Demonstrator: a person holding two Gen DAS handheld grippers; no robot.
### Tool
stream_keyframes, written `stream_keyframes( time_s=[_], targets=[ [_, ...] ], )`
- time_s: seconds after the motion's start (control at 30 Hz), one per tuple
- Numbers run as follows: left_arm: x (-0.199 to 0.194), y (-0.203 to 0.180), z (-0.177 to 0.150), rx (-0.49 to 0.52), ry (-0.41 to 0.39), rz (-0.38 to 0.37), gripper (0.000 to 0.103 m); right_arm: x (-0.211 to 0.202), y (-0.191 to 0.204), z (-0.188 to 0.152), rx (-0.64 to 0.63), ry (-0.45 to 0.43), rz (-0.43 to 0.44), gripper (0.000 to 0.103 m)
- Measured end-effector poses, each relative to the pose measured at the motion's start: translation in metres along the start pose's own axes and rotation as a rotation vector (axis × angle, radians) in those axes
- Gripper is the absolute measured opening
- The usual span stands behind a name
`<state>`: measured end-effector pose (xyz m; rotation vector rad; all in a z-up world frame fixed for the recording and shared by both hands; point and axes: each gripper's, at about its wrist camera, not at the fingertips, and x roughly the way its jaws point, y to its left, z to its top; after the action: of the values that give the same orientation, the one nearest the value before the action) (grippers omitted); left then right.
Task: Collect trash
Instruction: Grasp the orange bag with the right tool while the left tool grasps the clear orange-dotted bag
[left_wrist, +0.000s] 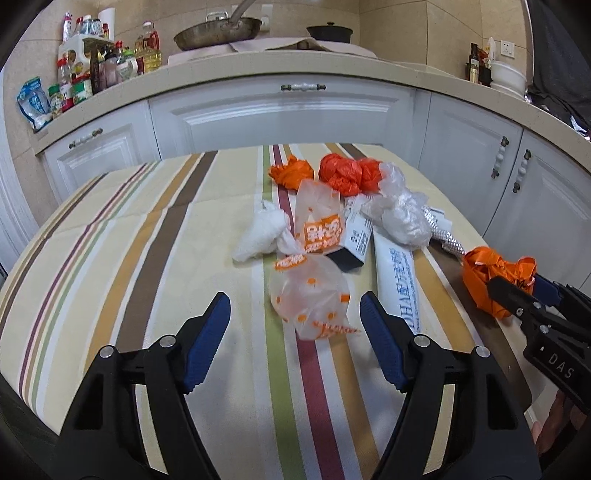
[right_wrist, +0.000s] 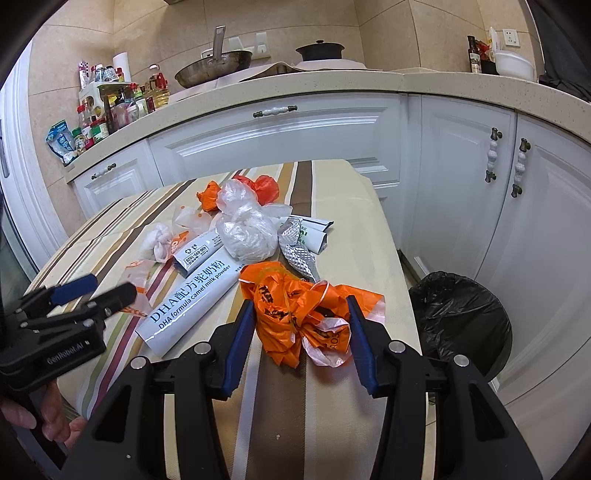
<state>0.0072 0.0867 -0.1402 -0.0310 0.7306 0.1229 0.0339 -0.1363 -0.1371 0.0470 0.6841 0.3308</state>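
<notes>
Left gripper (left_wrist: 295, 314) jaws spread; right gripper (right_wrist: 301, 332) jaws straddle orange bag (right_wrist: 295, 314); bin (right_wrist: 461, 317) beside table (right_wrist: 369, 229).

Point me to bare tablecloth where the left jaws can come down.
Free: the striped tablecloth left of the white tissue wad, out to the table's left edge, and the near strip beneath the left gripper. Crowded: centre to right, from the orange-printed clear bag to the camel milk powder packet.

**Trash heaped on the counter, bin to its right**

The pouch (right_wrist: 192, 301) lies left of the crumpled bag (right_wrist: 295, 314) at the near edge. Behind them sit the foil (right_wrist: 299, 254) and wad (right_wrist: 245, 232). The bin (right_wrist: 461, 317) stands on the floor, right of the counter (right_wrist: 332, 406).
</notes>
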Motion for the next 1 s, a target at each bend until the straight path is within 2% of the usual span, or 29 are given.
stream_keyframes(
  time_s=[0.13,0.3,0.33,0.57,1.0],
  targets=[
    [0.006,0.005,-0.002,-0.025,0.025,-0.006,0.070,-0.001,0.000,0.000,0.003,-0.001,-0.001,0.049],
    [0.007,0.001,-0.003,0.001,0.030,-0.044,0.038,-0.001,-0.003,0.000,0.020,0.003,0.003,0.049],
    [0.006,0.000,-0.004,0.005,0.030,-0.065,0.036,-0.001,-0.003,0.000,0.022,0.003,0.003,0.049],
    [0.007,0.001,-0.004,-0.004,0.030,-0.077,0.028,-0.002,-0.005,0.000,0.023,-0.002,-0.004,0.049],
    [-0.015,0.000,0.001,0.043,-0.035,0.006,0.023,-0.009,-0.015,0.002,0.041,-0.027,-0.032,0.049]
  ],
)
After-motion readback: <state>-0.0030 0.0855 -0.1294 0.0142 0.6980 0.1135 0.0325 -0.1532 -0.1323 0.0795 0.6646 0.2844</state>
